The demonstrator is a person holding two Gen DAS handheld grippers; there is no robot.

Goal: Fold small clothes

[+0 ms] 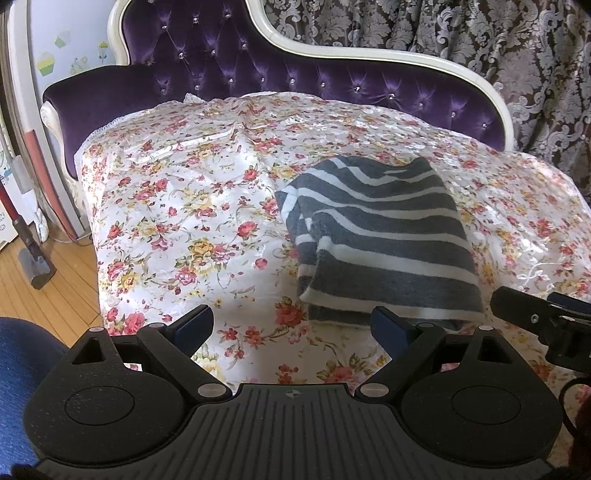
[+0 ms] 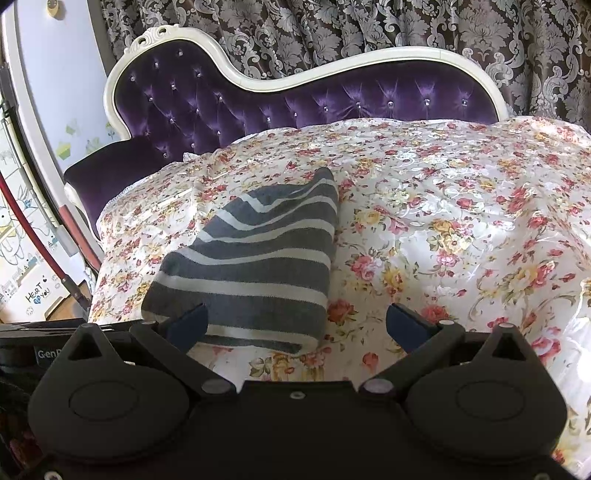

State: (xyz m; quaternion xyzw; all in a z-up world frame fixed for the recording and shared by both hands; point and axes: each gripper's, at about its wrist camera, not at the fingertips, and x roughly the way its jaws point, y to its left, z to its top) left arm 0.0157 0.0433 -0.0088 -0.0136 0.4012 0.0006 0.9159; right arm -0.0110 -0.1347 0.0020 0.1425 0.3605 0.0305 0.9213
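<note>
A grey and white striped garment [image 1: 384, 236] lies folded into a compact rectangle on the floral bedspread [image 1: 192, 206]. It also shows in the right wrist view [image 2: 258, 266]. My left gripper [image 1: 291, 328] is open and empty, held just in front of the garment's near left corner. My right gripper [image 2: 295, 325] is open and empty, its left finger over the garment's near edge. Part of the right gripper [image 1: 543, 317] shows at the right edge of the left wrist view.
The floral bedspread [image 2: 461, 229] covers a sofa with a purple tufted backrest [image 1: 258, 62] and white frame. Patterned curtains [image 2: 332, 33] hang behind. A wooden floor [image 1: 48, 295] and a vacuum cleaner [image 1: 33, 254] lie to the left.
</note>
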